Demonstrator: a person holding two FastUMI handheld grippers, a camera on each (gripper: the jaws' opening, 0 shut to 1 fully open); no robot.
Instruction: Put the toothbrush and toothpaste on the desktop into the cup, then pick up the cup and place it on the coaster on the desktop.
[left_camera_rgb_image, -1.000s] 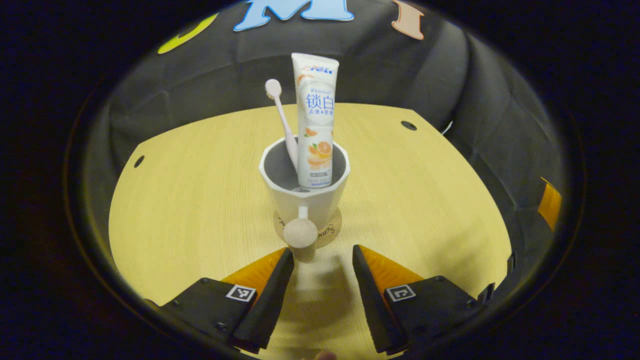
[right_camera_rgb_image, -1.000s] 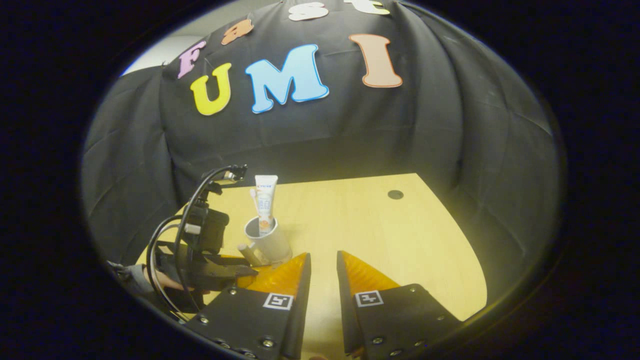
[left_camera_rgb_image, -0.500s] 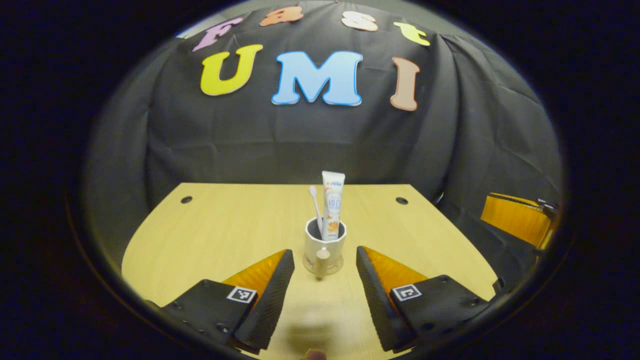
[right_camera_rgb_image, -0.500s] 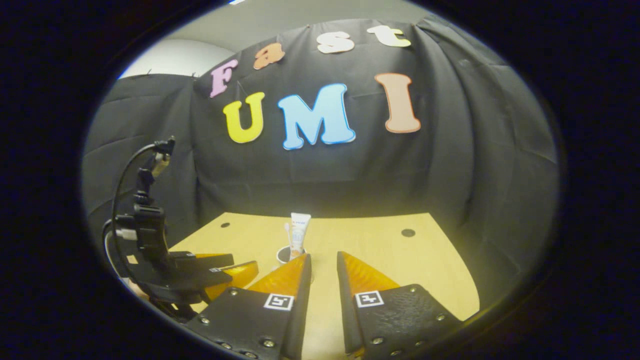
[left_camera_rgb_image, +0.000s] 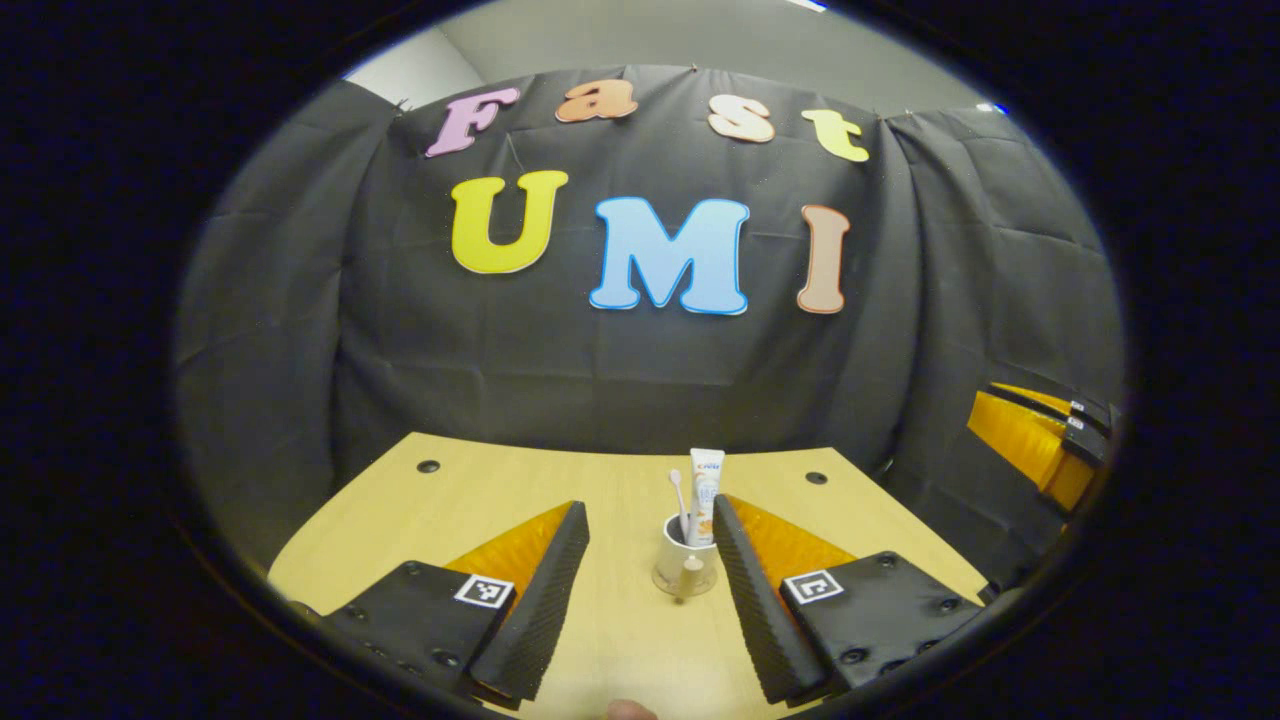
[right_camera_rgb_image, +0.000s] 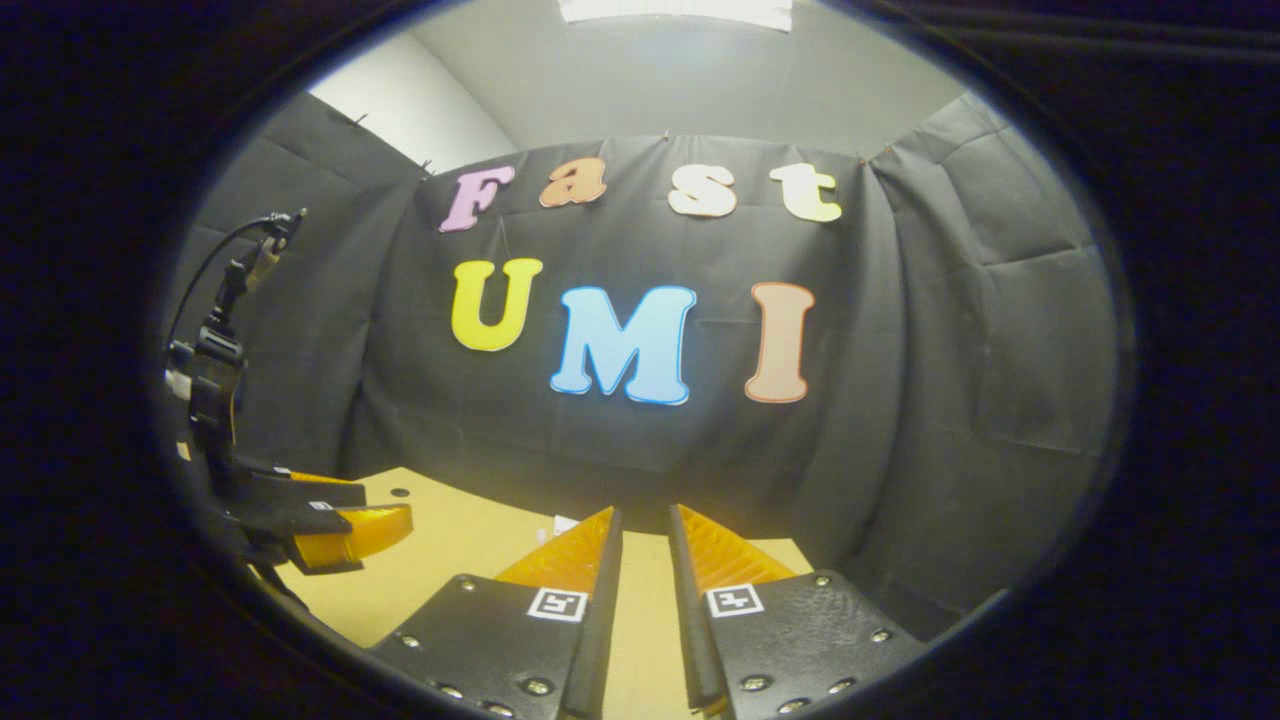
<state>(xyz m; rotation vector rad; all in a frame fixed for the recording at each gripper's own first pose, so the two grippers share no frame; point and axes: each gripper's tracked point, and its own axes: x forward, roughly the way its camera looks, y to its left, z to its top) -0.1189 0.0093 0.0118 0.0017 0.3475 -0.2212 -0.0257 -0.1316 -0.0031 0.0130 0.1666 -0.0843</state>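
A white cup (left_camera_rgb_image: 684, 566) stands upright on a round coaster (left_camera_rgb_image: 686, 590) on the yellow table (left_camera_rgb_image: 450, 510). The toothpaste tube (left_camera_rgb_image: 706, 495) and the toothbrush (left_camera_rgb_image: 678, 495) stand in it. My left gripper (left_camera_rgb_image: 648, 512) is open and well back from the cup, with nothing between its fingers. It also shows at the left of the right gripper view, the left gripper (right_camera_rgb_image: 385, 508) raised above the table. My right gripper (right_camera_rgb_image: 645, 515) has its fingers close together with only a narrow gap and nothing in it. Far right in the left gripper view, the right gripper (left_camera_rgb_image: 1005, 428) hangs beside the table.
The table (right_camera_rgb_image: 450, 545) has small dark holes (left_camera_rgb_image: 428, 466) near its back corners. Black cloth walls close in the back and both sides. A cable rises from the left gripper's body (right_camera_rgb_image: 215, 370).
Both grippers have pulled back and up from the cup, which now looks much smaller and farther. The cup, toothbrush and toothpaste stay on the coaster. Neither gripper's finger gap has changed.
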